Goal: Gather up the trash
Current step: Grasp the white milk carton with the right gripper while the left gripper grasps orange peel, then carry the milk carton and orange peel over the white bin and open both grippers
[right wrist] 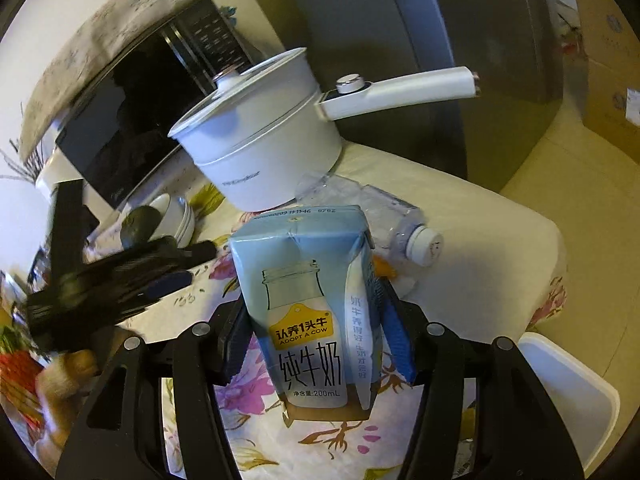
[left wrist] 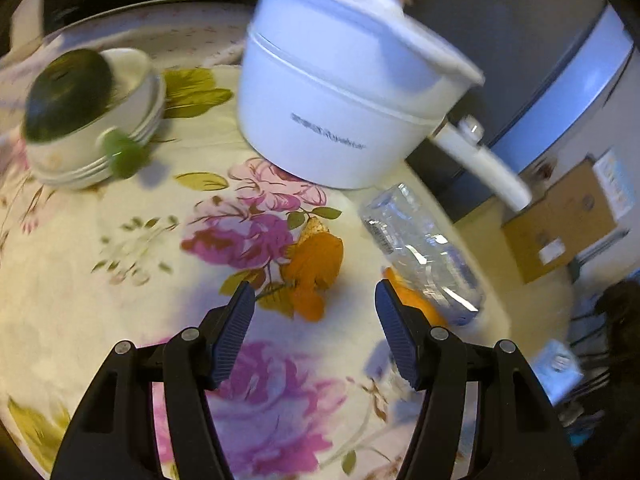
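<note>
My left gripper (left wrist: 316,300) is open and empty above the flowered tablecloth. Orange peel (left wrist: 314,266) lies just ahead between its fingers. A crushed clear plastic bottle (left wrist: 424,252) lies to the right of the peel, with another orange piece (left wrist: 416,300) under it. My right gripper (right wrist: 312,312) is shut on a light blue milk carton (right wrist: 308,300), held upright above the table. The bottle (right wrist: 384,216) with its white cap lies behind the carton. My left gripper (right wrist: 120,280) shows blurred at the left of the right wrist view.
A white electric pot (left wrist: 340,92) with a lid and long handle stands at the back. Stacked white bowls (left wrist: 100,128) hold a dark green thing at the left. A microwave (right wrist: 132,120) stands behind. A white bin (right wrist: 568,392) sits beside the table, cardboard boxes (left wrist: 560,220) on the floor.
</note>
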Available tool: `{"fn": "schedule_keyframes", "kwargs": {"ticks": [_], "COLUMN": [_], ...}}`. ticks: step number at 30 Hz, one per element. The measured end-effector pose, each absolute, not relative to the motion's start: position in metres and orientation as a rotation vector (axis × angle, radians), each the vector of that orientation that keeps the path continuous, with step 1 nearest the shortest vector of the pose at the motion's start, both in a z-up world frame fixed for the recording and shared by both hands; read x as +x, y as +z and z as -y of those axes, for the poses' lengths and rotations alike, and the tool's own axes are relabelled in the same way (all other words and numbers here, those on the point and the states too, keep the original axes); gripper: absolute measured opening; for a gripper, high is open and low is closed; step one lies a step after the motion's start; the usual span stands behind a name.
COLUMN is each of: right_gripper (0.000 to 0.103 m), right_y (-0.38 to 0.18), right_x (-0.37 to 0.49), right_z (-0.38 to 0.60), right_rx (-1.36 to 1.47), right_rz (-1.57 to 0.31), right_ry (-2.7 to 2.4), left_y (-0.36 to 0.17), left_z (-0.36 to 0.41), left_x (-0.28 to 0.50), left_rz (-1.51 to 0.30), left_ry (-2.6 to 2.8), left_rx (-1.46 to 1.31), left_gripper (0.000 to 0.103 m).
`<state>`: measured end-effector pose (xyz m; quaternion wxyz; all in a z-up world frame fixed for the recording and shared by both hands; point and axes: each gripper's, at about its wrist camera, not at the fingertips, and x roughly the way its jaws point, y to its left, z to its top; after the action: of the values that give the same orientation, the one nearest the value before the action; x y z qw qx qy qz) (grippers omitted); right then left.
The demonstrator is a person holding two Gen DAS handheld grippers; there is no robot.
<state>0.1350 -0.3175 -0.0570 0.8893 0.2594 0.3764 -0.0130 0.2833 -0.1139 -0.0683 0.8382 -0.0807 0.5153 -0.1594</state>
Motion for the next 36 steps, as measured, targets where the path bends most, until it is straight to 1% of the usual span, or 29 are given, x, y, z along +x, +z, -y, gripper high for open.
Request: {"fn": "schedule_keyframes", "kwargs": {"ticks": [7,9,12,13,14,17,25,36], "right_gripper": [0.055,0.055,0.055,0.055,0.055,0.055,0.055,0.055], "right_y": [-0.066,-0.068,-0.07,-0.071,-0.071,-0.072,-0.074,-0.065], "right_x": [0.131,0.131,0.132,0.131,0.132,0.132,0.133,0.131], "right_z": [0.326,0.327,0.33,0.331,0.332,0.334,0.335,0.324], "right_rx": [0.577,0.582,0.595,0.597,0.599,0.61,0.625,0.565], "right_rz": [-0.805,-0.807,-0.81,-0.811,-0.812,-0.814,-0.824,-0.821], "right_ry": [-0.008,-0.006,-0.004,-0.004,-0.003,0.001,0.014,-0.001], "left_y": [-0.1,-0.105,-0.113,-0.115,-0.117,-0.121,-0.117,-0.09], "left_z": [0.144,0.147,0.152,0.153,0.153,0.151,0.126,0.088], "left_x": [0.306,0.31,0.315,0.315,0.315,0.313,0.289,0.227], "left_rz": [-1.137,-1.144,-1.163,-1.168,-1.172,-1.16,-1.117,-1.026], "left_ry": [-0.3,-0.287,-0.277,-0.278,-0.28,-0.285,-0.293,-0.283], "left_rx": [-0.049,-0.043,-0.025,-0.019,-0.018,-0.027,-0.127,-0.276], "left_gripper": [0.061,0.058,0.046,0.039,0.035,0.029,0.024,0.023]}}
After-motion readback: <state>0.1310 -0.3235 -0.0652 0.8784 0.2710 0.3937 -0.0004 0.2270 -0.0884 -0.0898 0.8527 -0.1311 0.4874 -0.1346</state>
